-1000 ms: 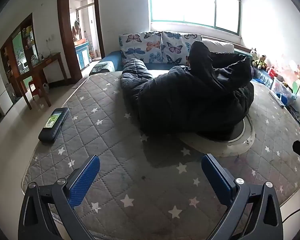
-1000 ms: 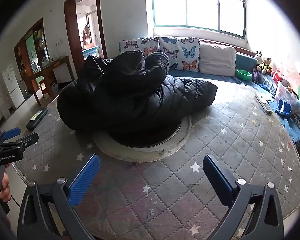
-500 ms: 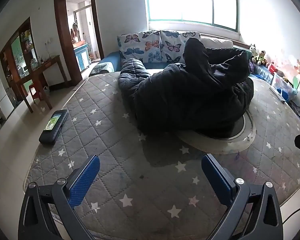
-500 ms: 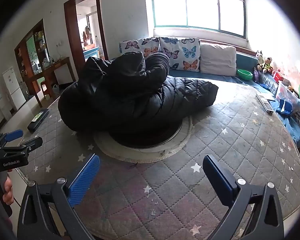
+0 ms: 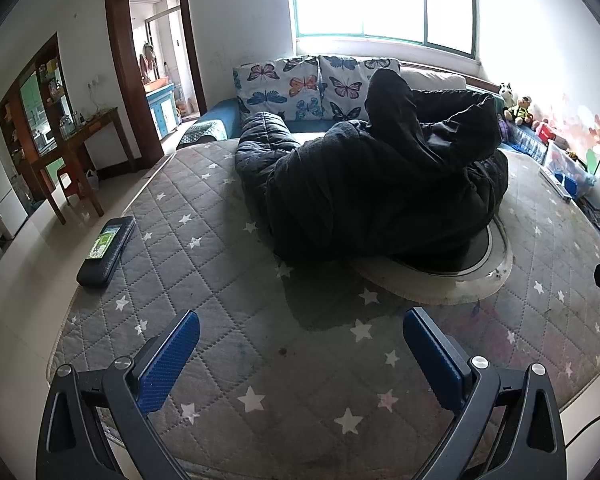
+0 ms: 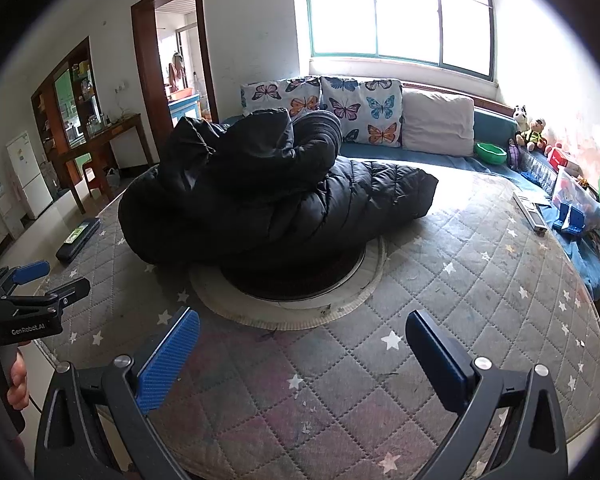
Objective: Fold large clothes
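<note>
black puffer coat [image 5: 380, 184] was heaped on the starry mattress [image 5: 220, 280] | left gripper [image 5: 300, 344] wide open, empty | right gripper [image 6: 302, 344] same, nothing held

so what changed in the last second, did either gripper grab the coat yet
No grab. Both grippers, left and right, stayed open and empty above the quilt. The left view drifted slightly, so the coat sits a little lower and to the right in it, and the left gripper rose a bit in the right view. The coat stayed heaped, untouched.
</note>
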A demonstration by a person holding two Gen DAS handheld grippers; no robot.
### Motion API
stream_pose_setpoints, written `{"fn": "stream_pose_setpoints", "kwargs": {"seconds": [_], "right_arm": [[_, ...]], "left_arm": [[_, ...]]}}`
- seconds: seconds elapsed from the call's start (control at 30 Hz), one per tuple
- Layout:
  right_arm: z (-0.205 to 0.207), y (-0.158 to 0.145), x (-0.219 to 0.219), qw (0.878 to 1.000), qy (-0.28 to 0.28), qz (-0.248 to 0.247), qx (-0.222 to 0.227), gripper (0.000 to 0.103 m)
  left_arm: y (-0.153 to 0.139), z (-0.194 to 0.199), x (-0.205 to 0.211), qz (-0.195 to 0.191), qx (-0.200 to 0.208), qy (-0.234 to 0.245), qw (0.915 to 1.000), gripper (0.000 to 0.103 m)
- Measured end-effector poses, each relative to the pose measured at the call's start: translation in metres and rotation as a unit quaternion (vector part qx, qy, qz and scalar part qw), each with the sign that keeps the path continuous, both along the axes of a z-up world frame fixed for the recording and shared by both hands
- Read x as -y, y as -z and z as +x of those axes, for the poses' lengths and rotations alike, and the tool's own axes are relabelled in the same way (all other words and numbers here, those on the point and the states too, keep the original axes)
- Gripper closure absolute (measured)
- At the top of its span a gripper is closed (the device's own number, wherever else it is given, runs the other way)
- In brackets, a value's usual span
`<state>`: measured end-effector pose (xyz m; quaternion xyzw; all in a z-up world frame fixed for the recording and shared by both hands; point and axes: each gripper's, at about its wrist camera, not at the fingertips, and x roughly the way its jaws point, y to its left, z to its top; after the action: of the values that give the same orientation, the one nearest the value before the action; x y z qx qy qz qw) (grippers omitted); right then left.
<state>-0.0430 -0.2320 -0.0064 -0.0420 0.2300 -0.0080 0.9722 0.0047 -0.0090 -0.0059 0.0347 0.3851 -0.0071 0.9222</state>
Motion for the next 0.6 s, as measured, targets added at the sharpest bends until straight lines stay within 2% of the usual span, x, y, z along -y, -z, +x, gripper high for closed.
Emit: {"fn": "stream_pose_setpoints", "kwargs": {"seconds": [0.6], "right_arm": [[0.0054,-0.0027,-0.0017,1.0,-0.002,-0.004,-0.002,0.0]], "left_arm": [[0.0002,0.0057,0.001,0.004,0.0,0.001,1.0,0.0]]}}
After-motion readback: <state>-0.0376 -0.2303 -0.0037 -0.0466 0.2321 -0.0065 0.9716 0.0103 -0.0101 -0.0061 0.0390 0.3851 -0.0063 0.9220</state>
